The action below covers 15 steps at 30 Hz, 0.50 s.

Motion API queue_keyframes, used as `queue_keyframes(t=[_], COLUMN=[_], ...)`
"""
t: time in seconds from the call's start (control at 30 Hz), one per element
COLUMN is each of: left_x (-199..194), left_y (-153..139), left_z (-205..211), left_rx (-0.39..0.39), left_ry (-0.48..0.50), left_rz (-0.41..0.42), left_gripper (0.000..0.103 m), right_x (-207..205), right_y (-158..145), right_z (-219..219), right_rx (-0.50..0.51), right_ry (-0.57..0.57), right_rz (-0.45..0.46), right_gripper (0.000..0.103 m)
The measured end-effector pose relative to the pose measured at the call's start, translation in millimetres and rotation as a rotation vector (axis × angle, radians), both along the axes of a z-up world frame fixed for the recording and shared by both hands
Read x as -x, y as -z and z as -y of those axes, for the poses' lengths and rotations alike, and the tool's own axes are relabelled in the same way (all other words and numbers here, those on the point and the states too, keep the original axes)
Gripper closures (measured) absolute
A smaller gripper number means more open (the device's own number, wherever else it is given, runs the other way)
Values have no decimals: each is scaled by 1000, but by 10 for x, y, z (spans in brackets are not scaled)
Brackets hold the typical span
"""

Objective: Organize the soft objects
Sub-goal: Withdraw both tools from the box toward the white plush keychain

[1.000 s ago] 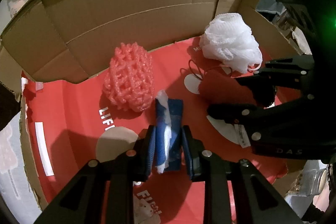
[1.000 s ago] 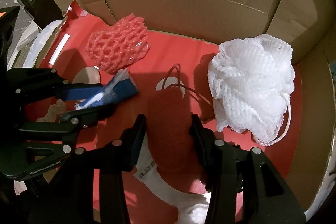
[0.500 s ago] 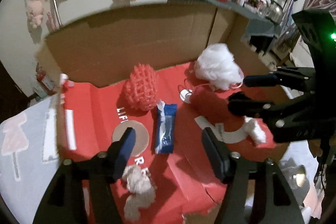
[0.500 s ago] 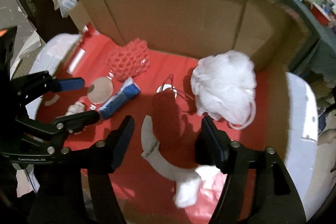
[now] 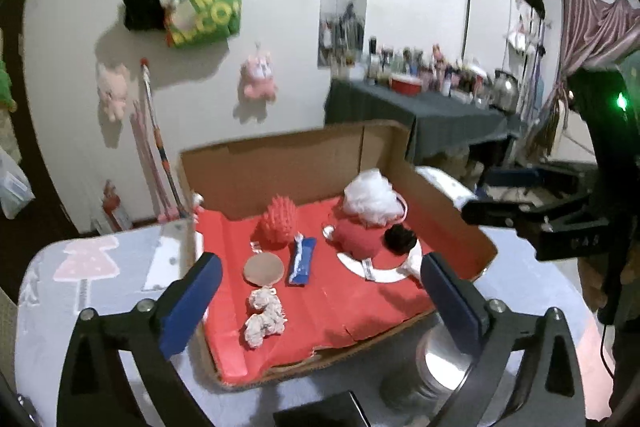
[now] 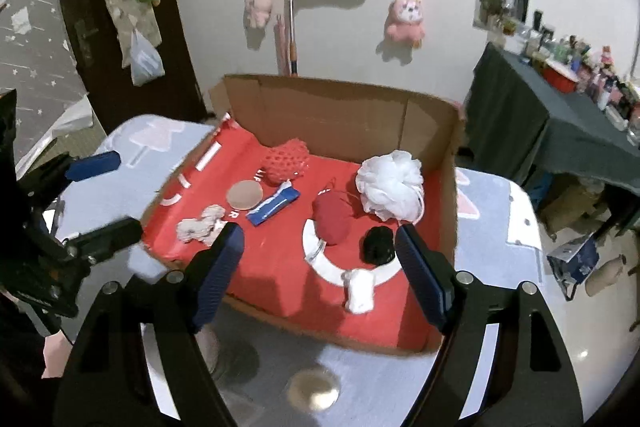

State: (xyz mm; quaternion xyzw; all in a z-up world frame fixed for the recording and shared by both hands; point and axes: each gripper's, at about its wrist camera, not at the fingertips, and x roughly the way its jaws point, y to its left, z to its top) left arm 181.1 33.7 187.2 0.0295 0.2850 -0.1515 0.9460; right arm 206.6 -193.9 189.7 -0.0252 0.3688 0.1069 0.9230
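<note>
Both tools are spread wide and carry nothing. The left gripper (image 5: pixel 320 291) hangs above the near edge of the cardboard box (image 5: pixel 280 163), its blue pads (image 5: pixel 192 303) far apart and touching no object. The right gripper (image 6: pixel 318 267) hangs over the near right part of the same box, jaws equally wide, nothing between them.

The box lies opened on a pale printed tabletop (image 6: pixel 168 131), with a red lining (image 6: pixel 280 267) and brown walls at the back and right. Nearest the tools, a small white plush piece (image 6: pixel 360 291) lies at the front and a beige-white fluffy toy (image 6: pixel 200 225) at the front left. Behind these sit a black pom-pom (image 6: pixel 378 245), a dark red soft bag (image 6: pixel 332 217), a blue tissue packet (image 6: pixel 274 207) and a round tan pad (image 6: pixel 245 195). Farthest back, near the rear wall, rest the pink foam net (image 6: pixel 288 159) and the white mesh bath puff (image 6: pixel 390 185), well apart from each other.
</note>
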Motion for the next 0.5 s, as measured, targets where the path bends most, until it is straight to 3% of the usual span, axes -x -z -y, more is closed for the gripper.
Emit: queue_keyframes(t=[0.2,0.5], left_x=[502,1028], left_y=[-51,161], left_z=[-39,-60], left_rx=[50,88], left_ry=[-28,-62], left_rz=[90,109], left_gripper=[0,0], right_x=[616,1353], right_y=[-37,132], right_z=[-8,-82], right_rx=[-48,-9], right_ry=[23,84], right_rz=[97,197], right_gripper=[25,25])
